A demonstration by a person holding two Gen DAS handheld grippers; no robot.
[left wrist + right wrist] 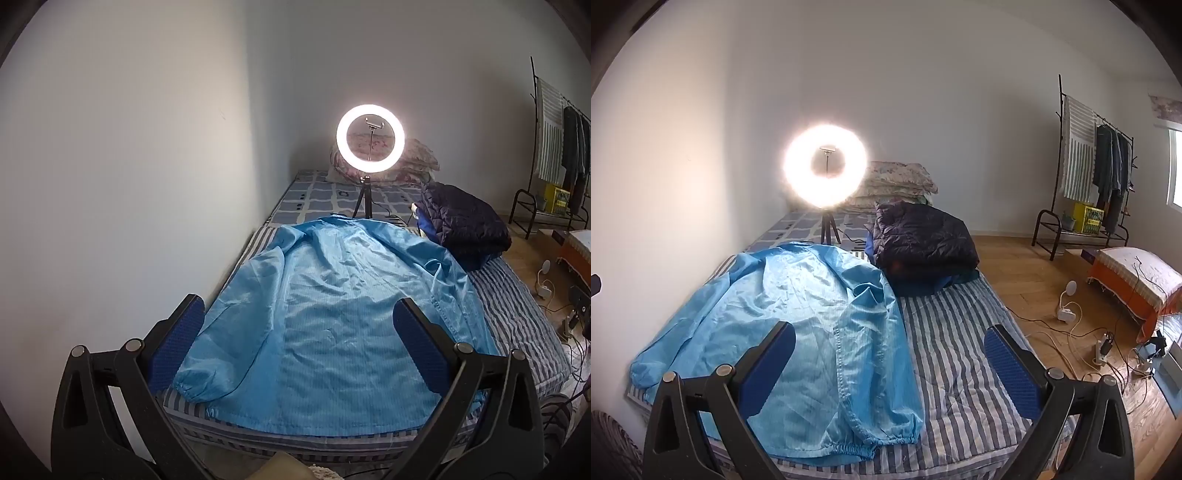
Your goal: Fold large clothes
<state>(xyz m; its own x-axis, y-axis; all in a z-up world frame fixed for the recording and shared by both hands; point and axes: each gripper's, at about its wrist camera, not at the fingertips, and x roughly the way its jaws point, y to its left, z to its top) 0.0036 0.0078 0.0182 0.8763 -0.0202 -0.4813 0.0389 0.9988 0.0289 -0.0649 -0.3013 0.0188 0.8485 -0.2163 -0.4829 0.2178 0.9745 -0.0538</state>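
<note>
The light blue jacket (pixel 325 314) lies spread out flat on the striped bed (pixel 517 314), collar end at twelve o'clock, hem toward six, wrinkles running across its back. One elastic-cuffed sleeve (pixel 207 373) trails down along the wall side at about eight o'clock in the left wrist view; in the right wrist view the other sleeve (pixel 871 424) drapes down the jacket's right edge, its gathered cuff close to the foot of the bed at six o'clock. The jacket sits on the wall half of the mattress, bare stripes to its three o'clock.

Left gripper (pixel 299 321) hangs above the hem end, jaws spread as wide as they go, nothing between the blue pads, no contact with the cloth. Right gripper (pixel 890 345) is the same story: jaws wide apart, nothing pinched, hovering over the jacket's right edge and the bare stripes beside it.

Further out, at one o'clock from the jacket, a folded dark quilted coat (pixel 923 243) is stacked on something blue. At twelve, a glowing ring light (pixel 370 138) stands on a small tripod on the bed, with pillows (pixel 897 181) piled behind it against the wall. Off the bed at two o'clock, a clothes rack (pixel 1086 173) holds hanging garments, and cables (pixel 1082 339) sprawl over the wooden floor.
</note>
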